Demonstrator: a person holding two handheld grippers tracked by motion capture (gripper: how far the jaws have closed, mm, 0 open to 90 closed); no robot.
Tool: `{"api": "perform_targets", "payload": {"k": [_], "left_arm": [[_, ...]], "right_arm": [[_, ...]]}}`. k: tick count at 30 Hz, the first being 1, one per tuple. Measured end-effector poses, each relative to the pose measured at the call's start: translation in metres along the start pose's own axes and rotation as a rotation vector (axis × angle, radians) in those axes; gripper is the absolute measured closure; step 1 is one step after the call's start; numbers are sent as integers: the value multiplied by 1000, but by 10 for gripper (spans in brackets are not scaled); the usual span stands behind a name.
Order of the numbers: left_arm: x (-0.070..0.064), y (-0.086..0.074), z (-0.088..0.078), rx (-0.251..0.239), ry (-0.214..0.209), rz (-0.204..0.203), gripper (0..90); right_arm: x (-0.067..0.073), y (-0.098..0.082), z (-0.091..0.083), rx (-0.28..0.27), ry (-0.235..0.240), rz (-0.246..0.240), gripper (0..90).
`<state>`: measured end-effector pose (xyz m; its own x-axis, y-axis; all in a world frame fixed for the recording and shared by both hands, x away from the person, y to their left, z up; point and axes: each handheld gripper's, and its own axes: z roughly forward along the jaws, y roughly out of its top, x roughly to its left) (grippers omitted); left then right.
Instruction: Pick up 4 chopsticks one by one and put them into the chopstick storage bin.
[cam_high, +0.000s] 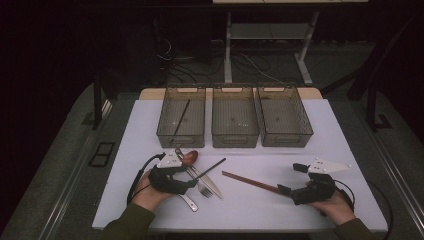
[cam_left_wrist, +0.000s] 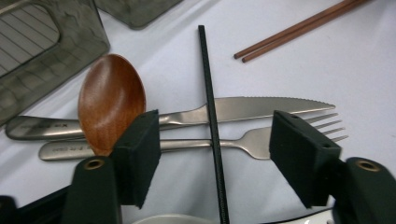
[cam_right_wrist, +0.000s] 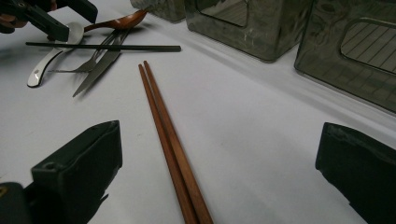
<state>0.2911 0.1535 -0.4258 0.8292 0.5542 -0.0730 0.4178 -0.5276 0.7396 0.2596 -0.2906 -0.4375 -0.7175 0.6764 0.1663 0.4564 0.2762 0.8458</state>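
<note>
- The white table carries everything.
- Three grey bins stand side by side beyond both grippers.
- A knife, fork and wooden spoon lie under the left gripper, probably touching.
- A black chopstick lies across them.
- Brown chopsticks lie between the right gripper's jaws.
</note>
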Motion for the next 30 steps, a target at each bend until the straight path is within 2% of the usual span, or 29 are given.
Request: {"api": "perform_targets", "payload": {"k": [6, 10, 18, 30], "left_arm": [[0, -1, 3, 33, -8, 15, 468], [0, -2, 7, 64, -2, -2, 557], [-3, -1, 11, 103, 3, -7, 708], [-3, -1, 16, 141, 10, 4, 763]], "right_arm": [[0, 0, 1, 5, 0, -4, 8], [0, 0, 1, 6, 0, -6, 8], [1, 0, 1, 6, 2, -6, 8], [1, 0, 1, 8, 2, -7, 8]]}}
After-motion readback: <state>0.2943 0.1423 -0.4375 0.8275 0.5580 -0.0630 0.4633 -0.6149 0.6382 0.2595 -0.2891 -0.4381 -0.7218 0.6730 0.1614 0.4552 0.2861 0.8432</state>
